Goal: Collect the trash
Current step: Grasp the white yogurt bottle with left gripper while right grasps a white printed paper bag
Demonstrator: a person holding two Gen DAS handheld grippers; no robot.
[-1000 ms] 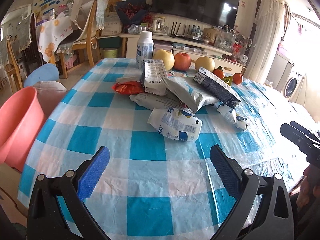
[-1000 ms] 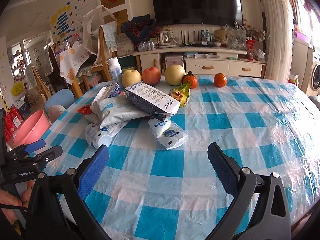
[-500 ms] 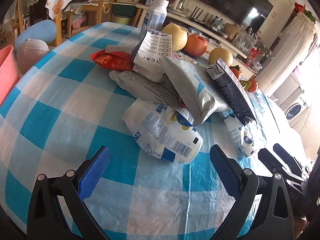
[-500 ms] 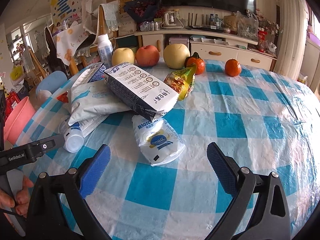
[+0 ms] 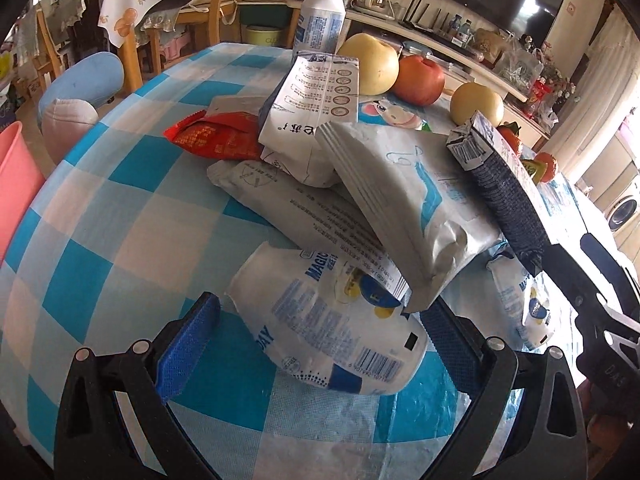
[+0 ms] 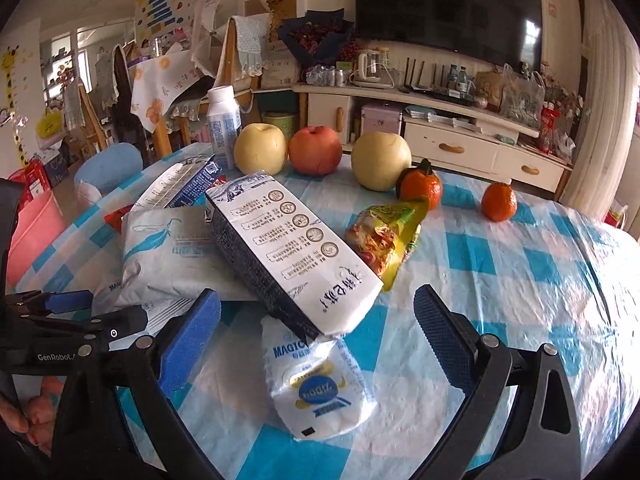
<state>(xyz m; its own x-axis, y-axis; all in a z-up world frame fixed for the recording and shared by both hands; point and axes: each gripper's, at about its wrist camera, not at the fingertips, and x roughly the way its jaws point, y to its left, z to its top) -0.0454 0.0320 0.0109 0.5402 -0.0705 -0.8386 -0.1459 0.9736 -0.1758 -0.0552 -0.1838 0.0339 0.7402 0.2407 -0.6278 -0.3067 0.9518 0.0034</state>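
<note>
Two "MAGIC" pouches lie at lower centre of each wrist view, and we hold our left gripper (image 5: 316,344) spread wide around one pouch (image 5: 336,336), our right gripper (image 6: 316,340) likewise released around the other (image 6: 316,384).

wrappers (image 5: 400,200) heaped on the table (image 5: 100,240), fruit (image 6: 316,156) behind, bottle (image 6: 222,126) left

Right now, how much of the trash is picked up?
None looks collected yet: the whole pile of wrappers still lies on the blue checked tablecloth. In hand, nothing: the open left claw straddles a crumpled white yogurt pouch, and the open right claw straddles another flattened white pouch. Left: both pouches, the white paper bags, red wrapper and yellow wrapper.
</note>
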